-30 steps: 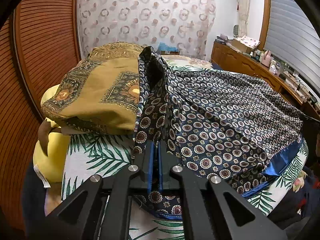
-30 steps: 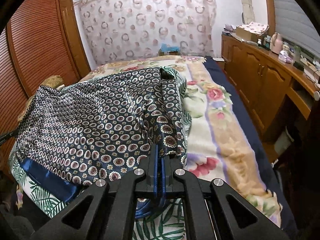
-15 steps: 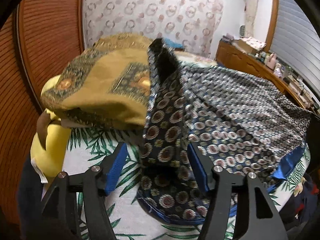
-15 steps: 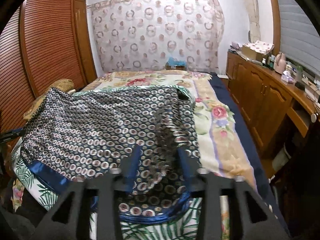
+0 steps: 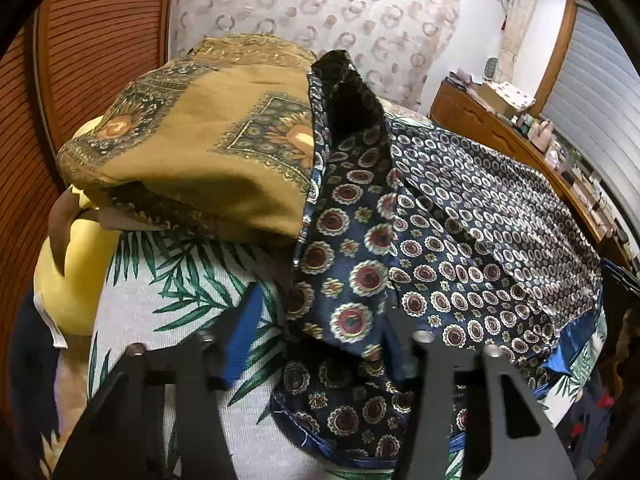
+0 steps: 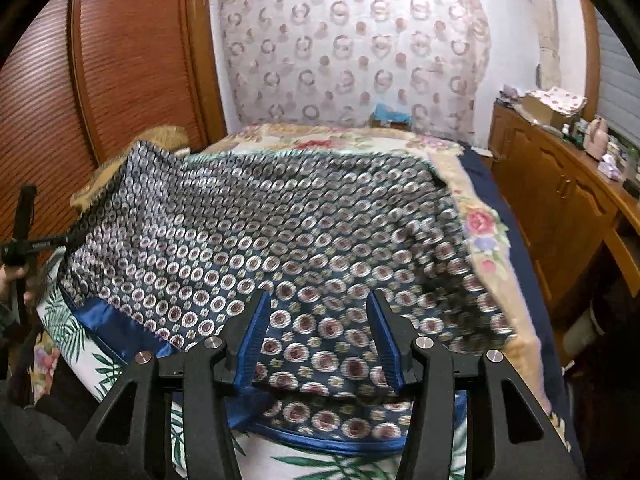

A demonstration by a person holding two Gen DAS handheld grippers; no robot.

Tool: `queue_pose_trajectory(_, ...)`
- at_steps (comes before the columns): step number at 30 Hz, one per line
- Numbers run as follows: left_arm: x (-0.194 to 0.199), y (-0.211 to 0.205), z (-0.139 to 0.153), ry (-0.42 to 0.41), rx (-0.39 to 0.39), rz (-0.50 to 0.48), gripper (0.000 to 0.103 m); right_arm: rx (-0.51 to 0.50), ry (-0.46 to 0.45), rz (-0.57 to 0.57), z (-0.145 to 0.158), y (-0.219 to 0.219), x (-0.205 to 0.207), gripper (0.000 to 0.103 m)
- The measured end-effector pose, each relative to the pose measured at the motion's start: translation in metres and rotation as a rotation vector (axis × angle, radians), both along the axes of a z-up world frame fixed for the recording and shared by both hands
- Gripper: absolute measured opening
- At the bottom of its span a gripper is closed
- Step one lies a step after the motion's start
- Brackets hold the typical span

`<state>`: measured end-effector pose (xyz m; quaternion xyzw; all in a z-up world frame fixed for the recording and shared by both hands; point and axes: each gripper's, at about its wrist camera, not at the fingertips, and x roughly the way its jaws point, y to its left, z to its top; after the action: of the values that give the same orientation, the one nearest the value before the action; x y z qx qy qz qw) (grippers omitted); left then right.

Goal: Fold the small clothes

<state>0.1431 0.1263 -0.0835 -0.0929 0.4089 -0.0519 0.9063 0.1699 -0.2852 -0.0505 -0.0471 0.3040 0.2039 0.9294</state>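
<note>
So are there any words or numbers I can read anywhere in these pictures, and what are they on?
None can be read.
White tag on the yellow cushion: no print can be made out.
Small white print on the black bar at the left edge of the right wrist view: too small and blurred.
Boxes and bottles on the wooden sideboard: labels too small.

Patterned garment [image 6: 280,220] motion-blurred in right view; left gripper's right fingertip hidden under cloth
</note>
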Motion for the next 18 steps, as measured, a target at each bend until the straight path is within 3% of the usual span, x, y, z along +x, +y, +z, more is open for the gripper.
queue_pose_trajectory(4, 0.001, -0.002, 0.001, -0.001, -0.019, -0.039, 0.008, -0.014, 0.031, 0.013, -0.01, 0.007, 0.015, 0.055)
queue_pose_trajectory(7, -0.004, -0.01, 0.008, -0.034, 0.01, -0.059, 0.006, -0.018, 0.047, 0.013, -0.015, 0.007, 0.023, 0.055)
queue_pose_trajectory(18, -0.011, -0.056, 0.072, -0.19, -0.011, -0.162, 0.005, 0.019, 0.073, -0.029, -0.022, -0.02, 0.032, 0.055)
